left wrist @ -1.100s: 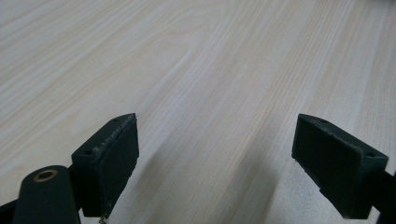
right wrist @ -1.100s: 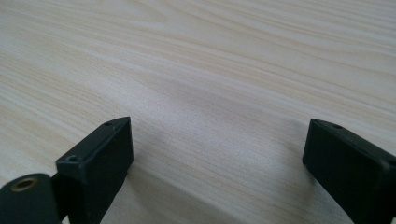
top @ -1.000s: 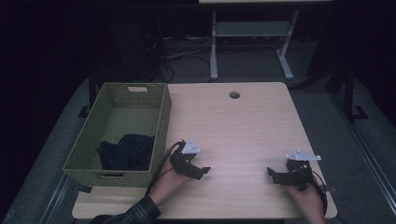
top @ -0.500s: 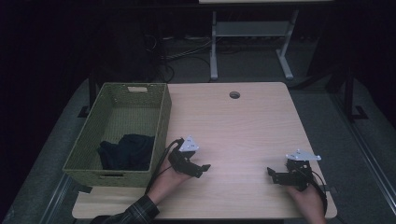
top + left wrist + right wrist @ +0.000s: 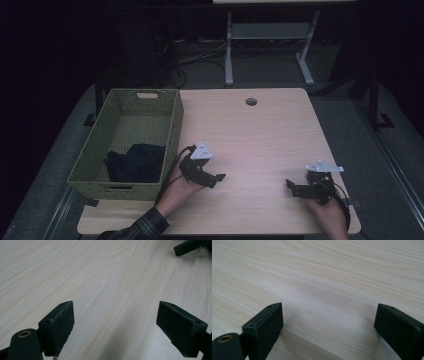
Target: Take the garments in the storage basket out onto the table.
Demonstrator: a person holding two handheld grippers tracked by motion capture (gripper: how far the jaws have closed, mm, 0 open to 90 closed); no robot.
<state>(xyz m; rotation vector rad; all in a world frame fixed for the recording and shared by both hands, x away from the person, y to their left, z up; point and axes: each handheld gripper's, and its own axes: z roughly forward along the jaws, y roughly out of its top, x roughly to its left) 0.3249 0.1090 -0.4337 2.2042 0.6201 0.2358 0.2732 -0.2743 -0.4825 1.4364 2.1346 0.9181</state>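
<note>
My left gripper (image 5: 218, 178) rests low over the wooden table (image 5: 260, 135) just right of the green woven basket (image 5: 90, 155), held by a hand in a plaid sleeve. In the left gripper view its jaws stand wide apart (image 5: 116, 320) with bare wood between them. My right gripper (image 5: 291, 188) sits near the table's front right, pointing left, and its own view shows it open (image 5: 328, 326) over bare tabletop. A dark cloth (image 5: 135, 161) lies crumpled in the near end of the basket.
The basket takes up the table's left side. A round cable hole (image 5: 251, 101) sits near the far edge. Beyond the table stands a metal desk frame (image 5: 265, 45) with cables on the floor. The right gripper's tip (image 5: 186, 247) shows far off in the left gripper view.
</note>
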